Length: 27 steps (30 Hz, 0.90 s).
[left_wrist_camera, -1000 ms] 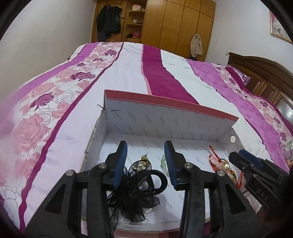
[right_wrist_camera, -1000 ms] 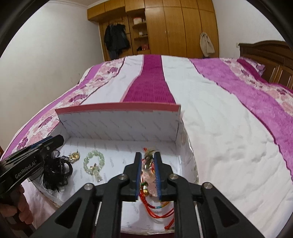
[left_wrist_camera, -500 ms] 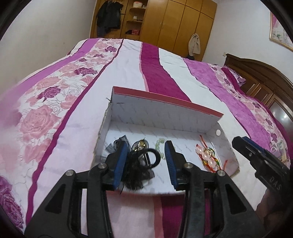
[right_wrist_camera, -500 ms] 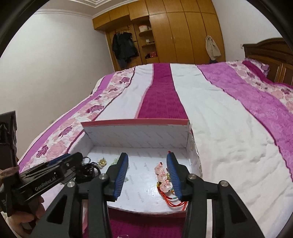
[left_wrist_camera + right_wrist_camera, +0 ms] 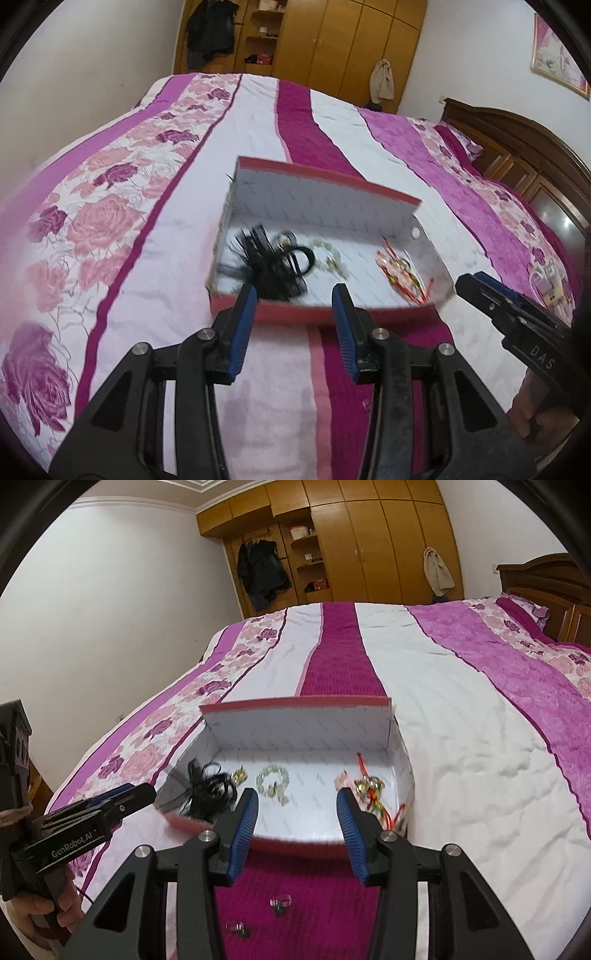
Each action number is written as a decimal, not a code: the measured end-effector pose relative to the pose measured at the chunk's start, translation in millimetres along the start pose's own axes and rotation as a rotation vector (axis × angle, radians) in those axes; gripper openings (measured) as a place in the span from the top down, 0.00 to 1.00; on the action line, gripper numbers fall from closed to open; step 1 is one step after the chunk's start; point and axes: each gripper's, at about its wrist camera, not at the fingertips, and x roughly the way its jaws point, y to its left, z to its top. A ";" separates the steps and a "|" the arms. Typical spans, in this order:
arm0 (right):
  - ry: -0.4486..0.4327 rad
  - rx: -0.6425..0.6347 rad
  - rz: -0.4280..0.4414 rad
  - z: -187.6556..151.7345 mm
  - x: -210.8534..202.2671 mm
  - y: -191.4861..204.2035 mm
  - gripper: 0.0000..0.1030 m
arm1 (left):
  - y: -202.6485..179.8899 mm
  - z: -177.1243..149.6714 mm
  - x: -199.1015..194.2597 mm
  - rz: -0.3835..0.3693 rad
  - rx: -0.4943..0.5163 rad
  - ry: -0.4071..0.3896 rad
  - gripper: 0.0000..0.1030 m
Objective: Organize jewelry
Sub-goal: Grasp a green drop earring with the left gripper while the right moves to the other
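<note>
- The box (image 5: 295,731) lies open on the bed (image 5: 461,709), near its front edge, so it serves as the tray for the jewelry.
- Inside, pieces sit apart in a row: black feathered hairpiece (image 5: 273,266) at the left end, green bead bracelet (image 5: 273,777) midway, red-corded charm (image 5: 369,790) by the right wall, likely to avoid tangling.
- The left gripper (image 5: 293,325) and right gripper (image 5: 295,821) hang before the box's front edge, both with jaws apart and nothing between them.
- Two small rings (image 5: 280,902) lie on the bed outside the front edge, probably next to go in.
</note>
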 end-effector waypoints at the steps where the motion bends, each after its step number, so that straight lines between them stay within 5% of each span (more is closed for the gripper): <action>1: 0.005 -0.002 -0.004 -1.7 -2.1 -0.8 0.54 | -1.8 -3.6 -0.6 -0.009 0.001 0.008 0.67; 15: 0.073 0.003 -0.033 -36.5 -22.3 -16.8 0.54 | -45.2 -49.7 15.8 -0.103 0.061 0.173 0.67; 27: 0.107 0.073 -0.053 -58.2 -27.7 -50.1 0.54 | -82.9 -76.9 43.0 -0.029 0.217 0.256 0.68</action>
